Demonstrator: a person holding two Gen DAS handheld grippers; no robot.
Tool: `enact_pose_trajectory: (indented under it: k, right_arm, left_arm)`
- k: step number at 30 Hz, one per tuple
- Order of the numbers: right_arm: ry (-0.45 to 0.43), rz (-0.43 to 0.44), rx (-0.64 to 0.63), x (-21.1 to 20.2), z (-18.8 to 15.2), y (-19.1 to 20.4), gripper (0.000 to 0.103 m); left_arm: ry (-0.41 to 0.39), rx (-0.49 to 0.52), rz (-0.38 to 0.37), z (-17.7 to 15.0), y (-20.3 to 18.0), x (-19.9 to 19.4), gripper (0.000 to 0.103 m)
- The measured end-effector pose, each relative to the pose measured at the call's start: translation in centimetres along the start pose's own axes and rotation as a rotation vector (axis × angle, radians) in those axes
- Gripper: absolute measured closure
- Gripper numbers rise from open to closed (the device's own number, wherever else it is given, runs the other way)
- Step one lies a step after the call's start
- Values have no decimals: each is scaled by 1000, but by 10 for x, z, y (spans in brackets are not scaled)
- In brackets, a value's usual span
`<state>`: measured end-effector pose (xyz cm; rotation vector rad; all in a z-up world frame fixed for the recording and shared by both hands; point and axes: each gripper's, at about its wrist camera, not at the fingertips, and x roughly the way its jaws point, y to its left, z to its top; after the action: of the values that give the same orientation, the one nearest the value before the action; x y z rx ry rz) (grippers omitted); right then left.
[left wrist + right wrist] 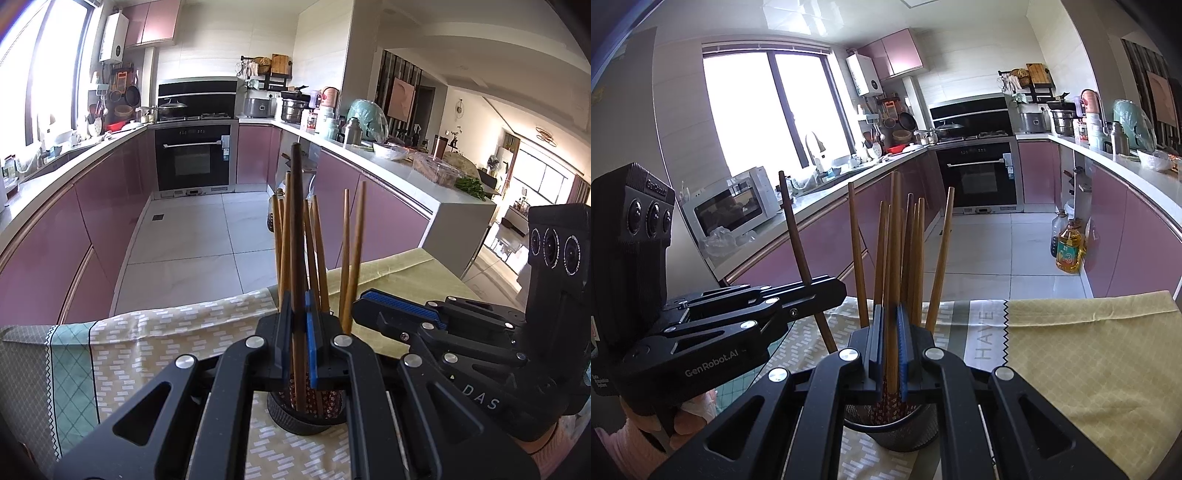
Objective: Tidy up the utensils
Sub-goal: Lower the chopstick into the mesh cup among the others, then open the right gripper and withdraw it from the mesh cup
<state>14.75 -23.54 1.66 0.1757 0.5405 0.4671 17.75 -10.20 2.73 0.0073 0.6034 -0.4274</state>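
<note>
Taking the mesh holder (892, 432) on the cloth-covered bench (1089, 369) as the landmark, and going from left to right: just left of it, the left tool (298, 332) was clamped narrow on a single dark chopstick (297, 221), whose lower end reached down into the holder while its top stood clear above the others. In the right wrist view that same stick leaned away to the left of the holder. Directly over the holder, the right tool (889, 343) was likewise pinched shut on one lighter wooden chopstick (894, 258), held about upright among the bundle of chopsticks (916, 258) fanning out of the holder. To the right of the holder lay only bare yellow cloth.

The sticks looked light, stiff and smooth, so likely to pivot or slip in a grip. Holding near the middle, as both tools did, would probably steady them best. The holder seemed light and might tip if a stick dragged sideways.
</note>
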Motion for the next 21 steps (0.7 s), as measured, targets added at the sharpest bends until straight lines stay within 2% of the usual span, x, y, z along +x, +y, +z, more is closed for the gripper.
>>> enact_pose_trajectory:
  k: [21]
  right_arm:
    - [4, -4, 11, -5, -3, -4, 95]
  left_arm:
    - [30, -17, 22, -1, 6, 16, 95]
